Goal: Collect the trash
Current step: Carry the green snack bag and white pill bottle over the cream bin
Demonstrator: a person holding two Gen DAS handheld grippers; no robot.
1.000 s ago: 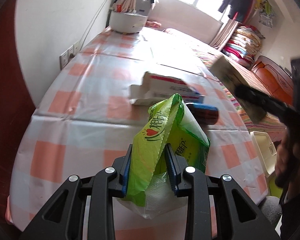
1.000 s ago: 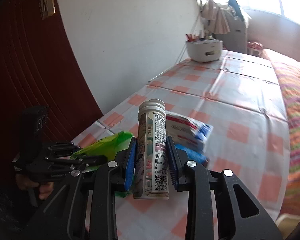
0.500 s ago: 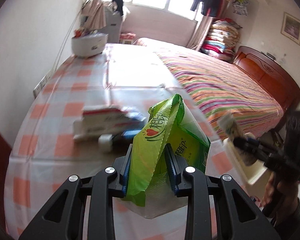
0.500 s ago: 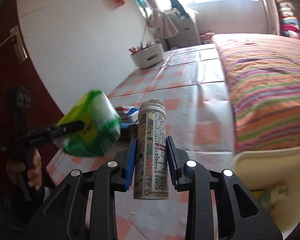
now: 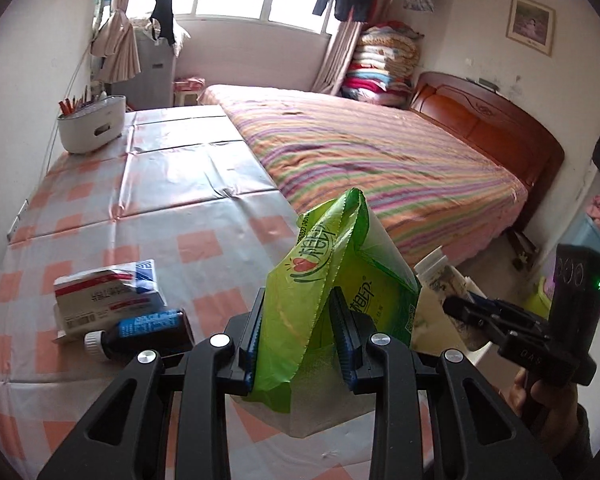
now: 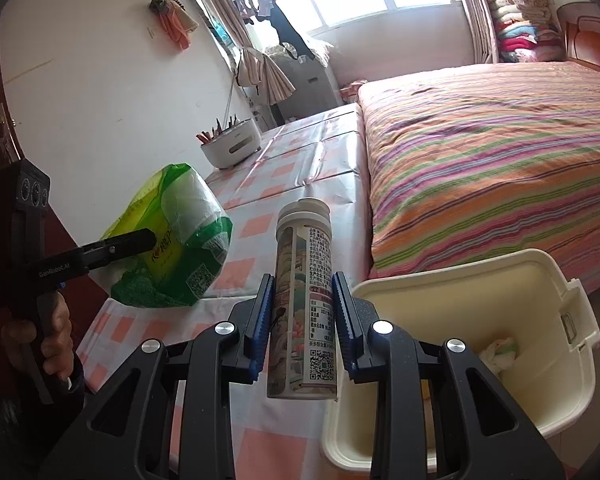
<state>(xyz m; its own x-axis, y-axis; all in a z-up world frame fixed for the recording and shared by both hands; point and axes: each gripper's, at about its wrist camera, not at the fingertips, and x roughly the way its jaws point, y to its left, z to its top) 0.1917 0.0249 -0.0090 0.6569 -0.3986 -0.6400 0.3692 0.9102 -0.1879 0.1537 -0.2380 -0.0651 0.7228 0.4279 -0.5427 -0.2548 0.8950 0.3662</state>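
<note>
Nearest to us, the left gripper (image 5: 300, 336) points downward over the near edge of the checked table (image 5: 204, 200), its blue pads closed partway onto a crumpled green tissue pack (image 5: 332, 276), which stands up between the fingers with its clear underside hanging below them. From the right wrist view we see the same left gripper (image 6: 148, 240) reaching in from the left, the hand (image 6: 46, 340) wrapped round its grip low at the frame edge, the pack (image 6: 172, 248) held clear above the tablecloth.

The right gripper (image 6: 302, 324) also tilts downward, its jaws narrowed onto a white-capped tablet tube (image 6: 304, 300) held upright, cap away from us. Just right of and below that gripper sits the cream trash bin (image 6: 540, 360), open, with a crumpled white scrap (image 6: 498, 354) inside; the tube hangs beside the bin's near rim, not over its mouth. In the left wrist view the right gripper (image 5: 456, 304) appears to the right of our claw, the hand beneath it largely dark; we cannot make out the tube clearly there.

Left of the left gripper, on the table, lie a dark bottle with a blue label (image 5: 140, 332) on its side and, touching behind it, a red-and-blue carton (image 5: 108, 296). Farther off, a white pot holding pencils (image 5: 92, 122) stands at the table's far left. Beyond and right, a striped bed (image 5: 380, 160) lies alongside the table.
</note>
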